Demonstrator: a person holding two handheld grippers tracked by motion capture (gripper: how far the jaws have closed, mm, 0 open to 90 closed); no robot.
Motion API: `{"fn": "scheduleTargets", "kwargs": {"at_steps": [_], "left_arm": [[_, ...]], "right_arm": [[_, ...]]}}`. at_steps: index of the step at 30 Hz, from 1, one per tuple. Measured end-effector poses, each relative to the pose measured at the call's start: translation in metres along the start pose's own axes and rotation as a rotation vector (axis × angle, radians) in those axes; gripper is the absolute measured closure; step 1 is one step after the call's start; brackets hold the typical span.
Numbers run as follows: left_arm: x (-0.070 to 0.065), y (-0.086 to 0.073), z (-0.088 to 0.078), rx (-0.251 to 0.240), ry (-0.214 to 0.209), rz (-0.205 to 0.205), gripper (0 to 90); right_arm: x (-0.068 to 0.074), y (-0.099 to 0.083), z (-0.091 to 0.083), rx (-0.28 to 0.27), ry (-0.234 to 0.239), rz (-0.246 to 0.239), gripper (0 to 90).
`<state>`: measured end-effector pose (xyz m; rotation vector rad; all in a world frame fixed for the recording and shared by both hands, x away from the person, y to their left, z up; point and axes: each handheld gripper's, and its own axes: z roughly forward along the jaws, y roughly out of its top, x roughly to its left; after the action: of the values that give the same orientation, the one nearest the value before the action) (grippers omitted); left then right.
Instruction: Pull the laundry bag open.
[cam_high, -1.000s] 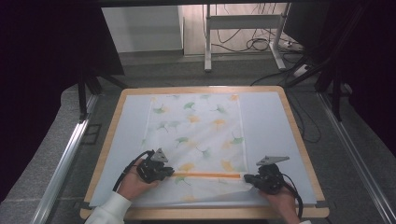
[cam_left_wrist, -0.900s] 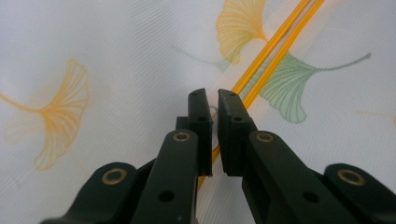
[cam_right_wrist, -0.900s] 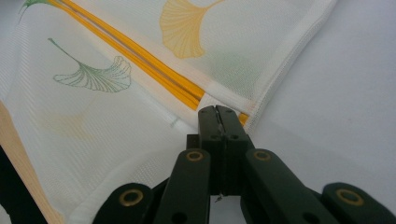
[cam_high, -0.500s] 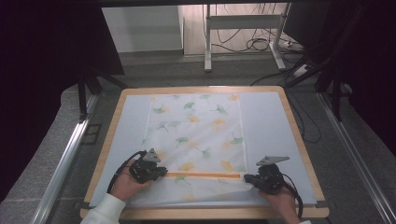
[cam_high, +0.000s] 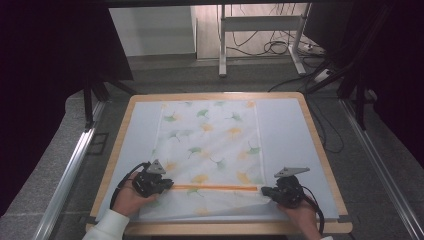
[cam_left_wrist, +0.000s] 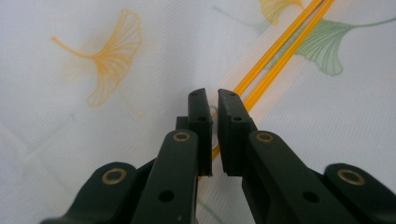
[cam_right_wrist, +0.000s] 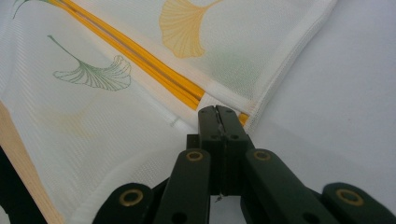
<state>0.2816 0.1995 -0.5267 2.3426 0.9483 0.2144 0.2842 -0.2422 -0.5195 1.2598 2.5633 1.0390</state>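
Note:
A white mesh laundry bag (cam_high: 210, 140) printed with green and yellow ginkgo leaves lies flat on the table. An orange zipper (cam_high: 215, 188) runs across its near part. My left gripper (cam_high: 169, 186) sits at the zipper's left end. In the left gripper view its jaws (cam_left_wrist: 212, 95) stand almost together over the orange zipper (cam_left_wrist: 280, 51), with a thin pale pull loop pinched in the narrow gap. My right gripper (cam_high: 266, 191) is at the zipper's right end. There its jaws (cam_right_wrist: 217, 111) are shut on the bag's seam, where the orange zipper (cam_right_wrist: 140, 60) ends.
The bag rests on a pale mat (cam_high: 285, 130) set in a wooden-rimmed board (cam_high: 320, 150). Metal rails (cam_high: 70, 170) flank the board on both sides. A white desk frame and cables (cam_high: 270, 45) stand on the floor beyond the far edge.
My left gripper has slid left along the zipper line, and more of the orange strip shows between the grippers. The right gripper has stayed in place.

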Motion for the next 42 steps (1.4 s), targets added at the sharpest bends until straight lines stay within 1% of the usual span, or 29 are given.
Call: {"fn": "scheduleTargets", "kwargs": {"at_steps": [3,5,7,14,15,24,33,42], "left_arm": [[0.002,-0.003,-0.002,-0.004,0.012,-0.012,85.3],[0.004,-0.005,-0.004,-0.003,0.009,-0.014,85.3],[0.006,-0.007,-0.005,0.001,0.017,-0.014,85.3],[0.011,-0.013,-0.010,-0.004,0.030,-0.036,85.3],[0.013,-0.014,-0.011,0.001,0.030,-0.034,85.3],[0.019,-0.022,-0.016,-0.005,0.034,-0.062,85.3],[0.022,-0.028,-0.021,-0.006,0.047,-0.070,85.3],[0.028,-0.037,-0.026,-0.020,0.055,-0.101,85.3]], "right_arm": [[0.000,0.000,0.000,0.000,0.000,0.000,89.6],[0.000,0.000,0.000,0.000,-0.001,0.000,89.6],[0.000,0.000,0.000,0.000,-0.001,0.000,89.6],[0.000,0.000,0.000,0.000,0.000,-0.001,89.6],[0.000,0.000,0.000,0.000,-0.001,-0.001,89.6],[0.000,0.000,0.000,0.000,0.000,0.001,89.6],[0.000,0.000,0.000,0.001,0.001,0.001,89.6],[0.000,0.000,0.000,0.003,-0.001,0.002,89.6]]}}
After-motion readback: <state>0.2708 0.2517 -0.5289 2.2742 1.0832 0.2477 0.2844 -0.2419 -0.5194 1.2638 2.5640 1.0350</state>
